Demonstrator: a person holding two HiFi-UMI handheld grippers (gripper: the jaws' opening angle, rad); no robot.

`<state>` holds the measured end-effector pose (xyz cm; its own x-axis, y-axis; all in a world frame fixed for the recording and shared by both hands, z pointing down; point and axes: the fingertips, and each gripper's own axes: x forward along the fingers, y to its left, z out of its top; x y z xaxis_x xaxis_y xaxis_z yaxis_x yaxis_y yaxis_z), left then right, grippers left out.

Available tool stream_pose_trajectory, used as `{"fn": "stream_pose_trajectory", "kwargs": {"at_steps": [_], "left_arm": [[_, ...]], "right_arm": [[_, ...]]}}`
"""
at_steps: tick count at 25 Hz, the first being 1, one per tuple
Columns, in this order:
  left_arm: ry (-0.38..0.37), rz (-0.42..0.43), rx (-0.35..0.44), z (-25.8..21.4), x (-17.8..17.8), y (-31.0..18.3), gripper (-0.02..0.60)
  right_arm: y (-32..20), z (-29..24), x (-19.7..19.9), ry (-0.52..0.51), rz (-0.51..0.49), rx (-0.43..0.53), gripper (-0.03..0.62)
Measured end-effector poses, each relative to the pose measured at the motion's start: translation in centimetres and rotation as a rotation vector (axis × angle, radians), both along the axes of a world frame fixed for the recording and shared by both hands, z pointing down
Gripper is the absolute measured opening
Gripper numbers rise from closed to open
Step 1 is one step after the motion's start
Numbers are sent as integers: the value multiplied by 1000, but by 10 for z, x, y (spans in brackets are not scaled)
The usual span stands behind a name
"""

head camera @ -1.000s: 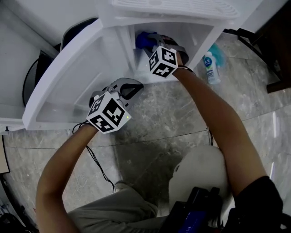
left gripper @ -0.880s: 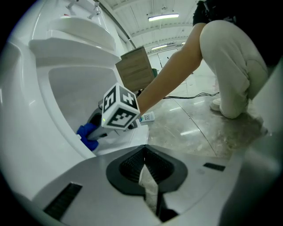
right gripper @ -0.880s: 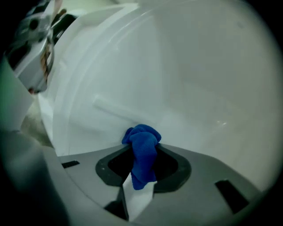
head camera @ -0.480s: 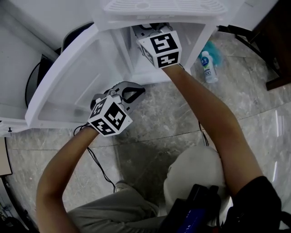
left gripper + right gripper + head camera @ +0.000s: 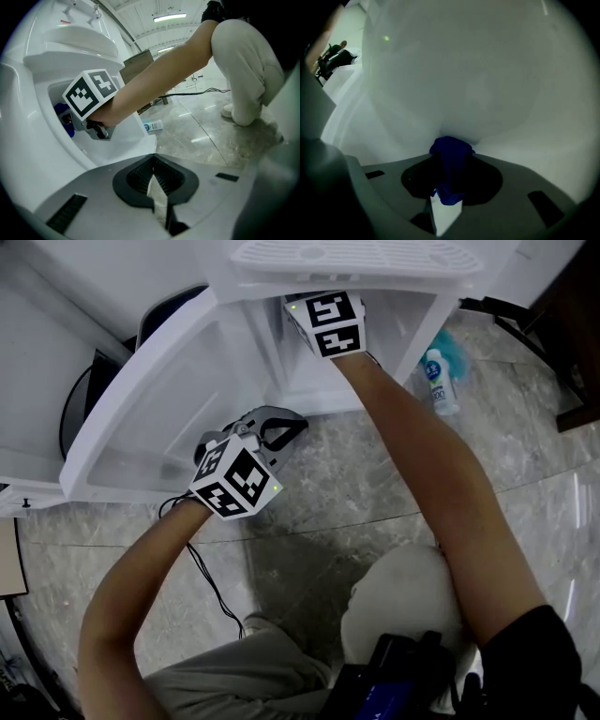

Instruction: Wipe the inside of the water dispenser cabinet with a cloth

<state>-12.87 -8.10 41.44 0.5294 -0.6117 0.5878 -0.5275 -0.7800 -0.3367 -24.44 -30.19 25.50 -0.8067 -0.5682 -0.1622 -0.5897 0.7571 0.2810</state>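
Note:
The white water dispenser cabinet [image 5: 412, 310] stands with its door [image 5: 159, 418] swung open to the left. My right gripper [image 5: 449, 152] reaches into the cabinet, shut on a dark blue cloth [image 5: 451, 176] that presses against the white inner wall. In the head view only its marker cube [image 5: 328, 322] shows, high in the opening. From the left gripper view I see that cube [image 5: 91, 93] and a bit of the cloth [image 5: 63, 119] inside the opening. My left gripper [image 5: 279, 430] hovers outside by the door's lower edge, shut, holding nothing.
A small white bottle [image 5: 437, 381] lies on the marbled floor right of the cabinet, beside a teal object [image 5: 452, 348]. A black cable [image 5: 211, 587] trails across the floor. The person's knee [image 5: 412, 596] is below the right arm. Dark furniture [image 5: 574, 334] stands at far right.
My right gripper has risen inside the cabinet and rolled, so its cube now sits at the top of the opening and hides the cloth in the head view. The left gripper has stayed put.

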Motion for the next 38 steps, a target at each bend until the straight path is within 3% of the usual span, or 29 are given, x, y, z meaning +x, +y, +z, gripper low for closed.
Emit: {"fn": "stream_pose_trajectory", "kwargs": {"at_steps": [8,16,23,32,38], "left_arm": [[-3,5,-1,3,-2,-2,8],[-1,-20,14,0,-12,-11,8],[-9,-27,13,2,-17,-11,8],[-14,-38,21,2,-24,-14,8],[-26,-48,44,-9,-25,-21,8]], "right_arm": [[29,-1,13,-51,-37,6,103],[2,-1,-1,-15,9,5,103],[33,2,12,-56,-30,3,103],[-2,2,-4,-6,45,-25,103],[17,8,7,63,-56,-61,101]]}}
